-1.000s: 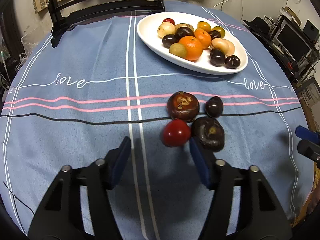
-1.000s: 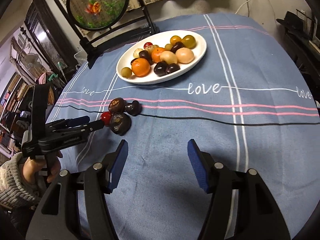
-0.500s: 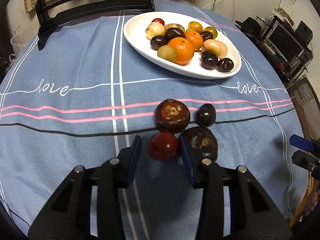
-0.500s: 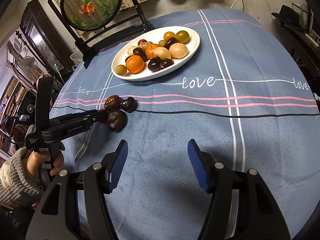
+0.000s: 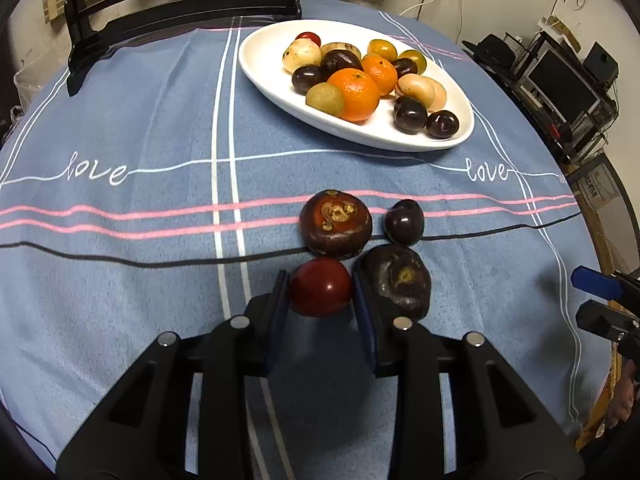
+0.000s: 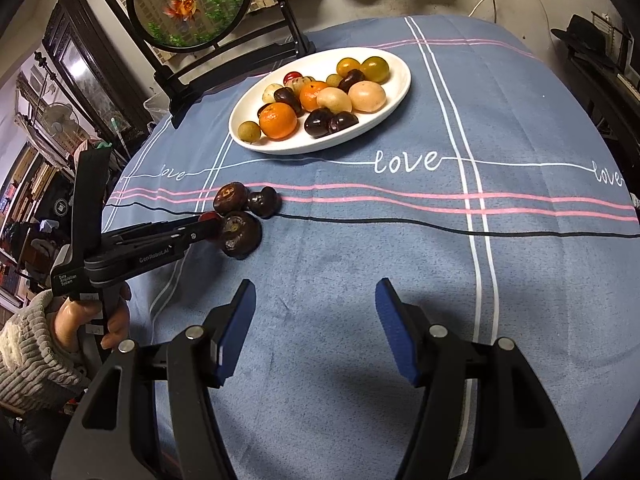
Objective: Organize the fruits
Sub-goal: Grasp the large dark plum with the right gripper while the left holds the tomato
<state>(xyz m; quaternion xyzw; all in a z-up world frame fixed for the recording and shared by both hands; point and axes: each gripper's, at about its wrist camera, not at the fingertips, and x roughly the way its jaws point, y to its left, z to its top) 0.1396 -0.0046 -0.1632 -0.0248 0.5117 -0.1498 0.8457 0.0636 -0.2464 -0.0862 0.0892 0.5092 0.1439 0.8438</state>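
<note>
My left gripper (image 5: 321, 286) is shut on a small red fruit (image 5: 320, 287), which sits low on the blue tablecloth. Touching it are a dark brown round fruit (image 5: 335, 224) behind and another dark brown fruit (image 5: 397, 280) to the right; a small dark plum (image 5: 404, 222) lies further back. A white oval plate (image 5: 280, 72) holds several oranges, plums and pale fruits. In the right wrist view my left gripper (image 6: 208, 224) reaches into the fruit cluster (image 6: 240, 216). My right gripper (image 6: 316, 320) is open and empty over bare cloth.
A black stand (image 6: 224, 72) with a round goldfish panel stands behind the plate (image 6: 396, 92). Shelves and monitors (image 5: 560, 80) lie beyond the table's right edge. My right gripper's fingertips (image 5: 596, 284) show at the right edge of the left wrist view.
My left gripper moved forward and closed its jaws around the red fruit. The right gripper stayed open and drifted a little.
</note>
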